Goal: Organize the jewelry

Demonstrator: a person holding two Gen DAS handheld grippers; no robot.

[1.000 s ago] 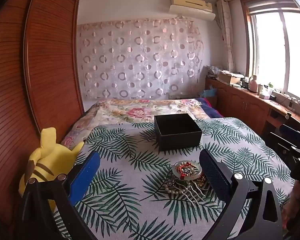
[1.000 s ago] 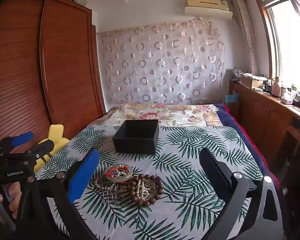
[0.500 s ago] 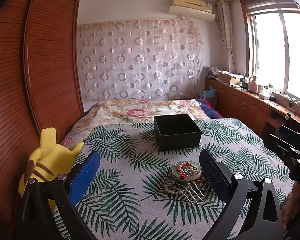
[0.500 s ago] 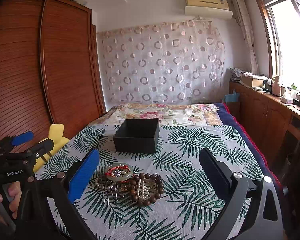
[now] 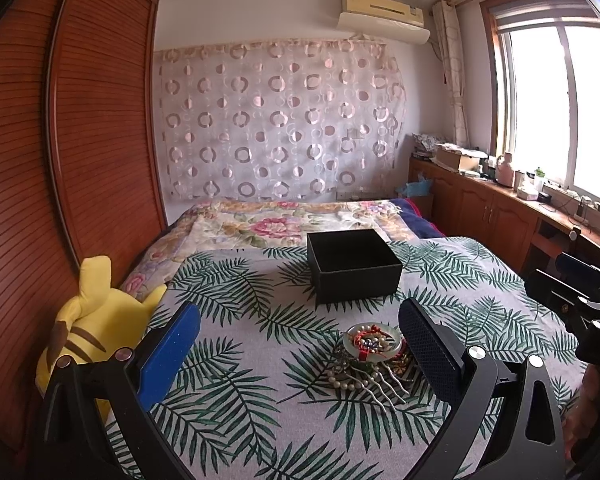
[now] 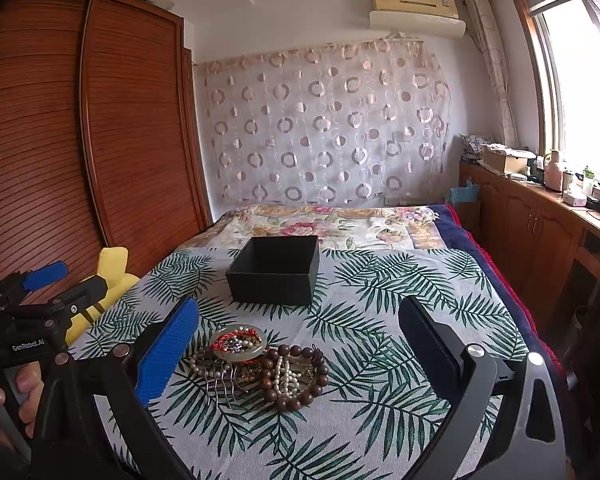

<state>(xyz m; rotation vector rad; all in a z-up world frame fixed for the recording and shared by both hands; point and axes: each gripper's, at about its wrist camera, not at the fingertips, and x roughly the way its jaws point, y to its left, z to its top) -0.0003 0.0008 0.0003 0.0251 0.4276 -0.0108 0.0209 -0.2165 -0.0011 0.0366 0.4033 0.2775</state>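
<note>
While both tools, the left tool [image 5: 300, 356] and right tool [image 6: 298, 354], are spread wide and hold nothing, pick one bead ring from the jewelry pile [image 6: 260, 368] near the black box [image 6: 276, 270], and lift slowly.

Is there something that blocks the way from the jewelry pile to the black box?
Nothing visible does. Only bare leaf-print cloth lies between the jewelry pile and the open black box. Both the right gripper and the left gripper are open and empty.
</note>
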